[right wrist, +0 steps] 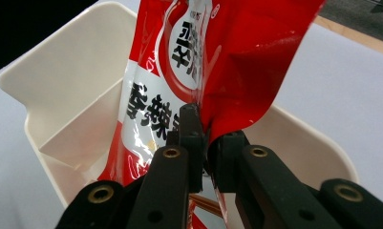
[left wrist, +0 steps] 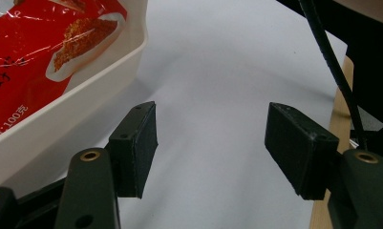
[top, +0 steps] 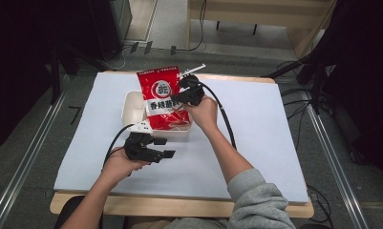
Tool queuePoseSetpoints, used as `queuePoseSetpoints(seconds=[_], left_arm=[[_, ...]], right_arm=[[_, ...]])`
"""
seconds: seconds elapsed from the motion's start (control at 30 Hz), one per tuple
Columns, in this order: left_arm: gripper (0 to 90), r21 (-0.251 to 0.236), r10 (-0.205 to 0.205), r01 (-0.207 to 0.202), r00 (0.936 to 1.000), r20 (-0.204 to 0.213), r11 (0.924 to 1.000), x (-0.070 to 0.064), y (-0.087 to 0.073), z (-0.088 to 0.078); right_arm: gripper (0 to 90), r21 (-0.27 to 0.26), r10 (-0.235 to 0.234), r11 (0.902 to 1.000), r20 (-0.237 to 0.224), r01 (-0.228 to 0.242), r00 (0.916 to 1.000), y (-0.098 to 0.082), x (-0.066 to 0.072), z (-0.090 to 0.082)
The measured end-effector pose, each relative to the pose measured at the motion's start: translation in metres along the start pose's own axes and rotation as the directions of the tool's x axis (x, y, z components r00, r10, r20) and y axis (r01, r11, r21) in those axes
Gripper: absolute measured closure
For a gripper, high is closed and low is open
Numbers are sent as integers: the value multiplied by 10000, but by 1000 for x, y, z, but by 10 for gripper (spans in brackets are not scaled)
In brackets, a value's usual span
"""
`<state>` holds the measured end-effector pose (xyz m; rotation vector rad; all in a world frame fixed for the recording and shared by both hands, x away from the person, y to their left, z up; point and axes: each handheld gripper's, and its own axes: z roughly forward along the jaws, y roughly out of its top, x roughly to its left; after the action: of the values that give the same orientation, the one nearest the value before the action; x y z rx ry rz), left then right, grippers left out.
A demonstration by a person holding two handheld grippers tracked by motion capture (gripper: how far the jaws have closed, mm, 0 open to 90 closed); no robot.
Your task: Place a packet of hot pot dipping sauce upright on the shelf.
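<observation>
Step in hand: judged as moving the packet (top: 159, 98) at the tray (top: 132, 107); whether it is going in or coming out cannot be told.
Right gripper (top: 186, 93): jaws together, clamped on the packet's right edge; in the right gripper view the film is pinched between the two pads and creases above the grip.
Left gripper (top: 153, 149): jaws apart, holding nothing, over the white mat (top: 256, 129) just beside the tray's near wall.
Packet position: tilted up, upper end raised past the tray's far rim, lower end down inside the tray.
Tray: cream plastic, with an inner divider seen in the right gripper view; the packet lies on the wider side of it.
Advice, grip: the hold is on one edge only, so the packet will likely swing; move slowly and keep the lower end over the tray.
Advice, support: the free left gripper could steady the tray wall if the tray starts to slide.
Risk: thin film may slip or tear at the pinch.
Packet appearance: glossy red and white pouch, large black characters, round emblem near the top, picture of a brown powder near the bottom, "100" printed at the lower edge.
Packet handling: judged light, soft and crinkly.
</observation>
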<state>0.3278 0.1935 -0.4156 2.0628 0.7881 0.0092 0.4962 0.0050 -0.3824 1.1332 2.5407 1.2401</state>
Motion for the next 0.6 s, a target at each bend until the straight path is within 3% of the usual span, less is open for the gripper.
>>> queuePoseSetpoints(seconds=[0.07,0.33,0.6], left_arm=[[367,35,12,-12,10000,-25,10000,0,0,0],[368,109,-143,143,9999,9,9998,1,-1,2],[365,182,-133,133,9999,-30,9997,2,-1,2]], right_arm=[[859,-126,216,9997,-145,-218,9997,-4,-3,-1],[822,219,113,9997,-105,-111,9999,-9,-6,-4],[575,210,115,9997,-310,-108,9995,-7,-14,-22]])
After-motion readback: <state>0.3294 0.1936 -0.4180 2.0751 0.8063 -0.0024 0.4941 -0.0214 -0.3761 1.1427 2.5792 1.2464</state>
